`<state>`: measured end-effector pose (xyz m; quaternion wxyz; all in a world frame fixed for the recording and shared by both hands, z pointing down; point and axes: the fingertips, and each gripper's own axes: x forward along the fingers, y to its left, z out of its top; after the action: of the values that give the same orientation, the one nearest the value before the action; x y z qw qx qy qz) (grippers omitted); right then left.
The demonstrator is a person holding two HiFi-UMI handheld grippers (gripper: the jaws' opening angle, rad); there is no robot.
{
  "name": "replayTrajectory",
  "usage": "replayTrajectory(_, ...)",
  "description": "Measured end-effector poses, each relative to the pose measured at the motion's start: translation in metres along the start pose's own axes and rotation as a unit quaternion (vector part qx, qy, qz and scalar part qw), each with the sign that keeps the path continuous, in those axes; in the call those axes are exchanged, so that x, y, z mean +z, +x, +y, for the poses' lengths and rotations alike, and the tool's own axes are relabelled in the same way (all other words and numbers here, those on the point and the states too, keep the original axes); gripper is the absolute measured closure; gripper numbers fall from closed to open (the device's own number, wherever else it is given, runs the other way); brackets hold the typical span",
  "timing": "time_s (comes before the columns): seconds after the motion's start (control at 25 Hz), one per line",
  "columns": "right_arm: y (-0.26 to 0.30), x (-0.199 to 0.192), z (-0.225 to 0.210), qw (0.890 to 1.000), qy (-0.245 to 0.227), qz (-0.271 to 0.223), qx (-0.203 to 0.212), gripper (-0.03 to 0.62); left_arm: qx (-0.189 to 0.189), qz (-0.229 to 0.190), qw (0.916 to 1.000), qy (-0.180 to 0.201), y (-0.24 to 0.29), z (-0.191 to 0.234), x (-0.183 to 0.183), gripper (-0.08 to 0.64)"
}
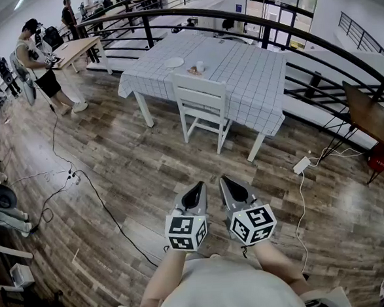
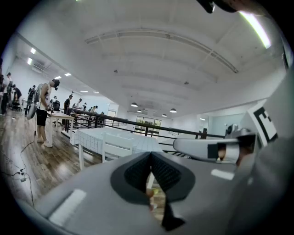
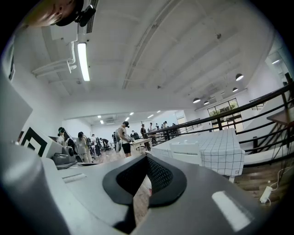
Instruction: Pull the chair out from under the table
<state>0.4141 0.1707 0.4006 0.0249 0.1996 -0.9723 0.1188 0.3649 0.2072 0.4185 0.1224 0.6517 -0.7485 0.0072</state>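
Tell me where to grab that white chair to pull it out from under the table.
Take the chair by the top rail of its back, coming from the near side. The back faces you, clear of the table, while the seat is pushed in under it.

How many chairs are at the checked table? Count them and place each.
1. The white chair stands at the table, on its near side; the far side may hide others.
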Motion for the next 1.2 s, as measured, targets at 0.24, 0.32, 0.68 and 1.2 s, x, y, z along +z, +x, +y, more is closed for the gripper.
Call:
replayTrajectory(0.24,-0.006,0.002,0.004,1.000,-0.011,0.003,0.011,0.595,-0.007,-0.018,0.9998,-0.006,-0.001,-0.010,0.009,0.551)
replayTrajectory(0.32,-0.007,0.001,0.002,1.000,-0.014,0.005,0.013,0.595,-0.006,-0.021,0.9998,-0.004,0.000,-0.012,0.010,0.551)
replayTrajectory(0.68,-0.003,-0.006,0.004,0.999,-0.015,0.023,0.027,0.595,0.025,-0.018,0.9995,-0.010,-0.002,0.001,0.009,0.551)
replayTrajectory(1.2,0.070,0.001,0.005,0.999,-0.011,0.024,0.027,0.594,0.006,0.000,0.9998,-0.019,0.036,0.062,0.009,0.551)
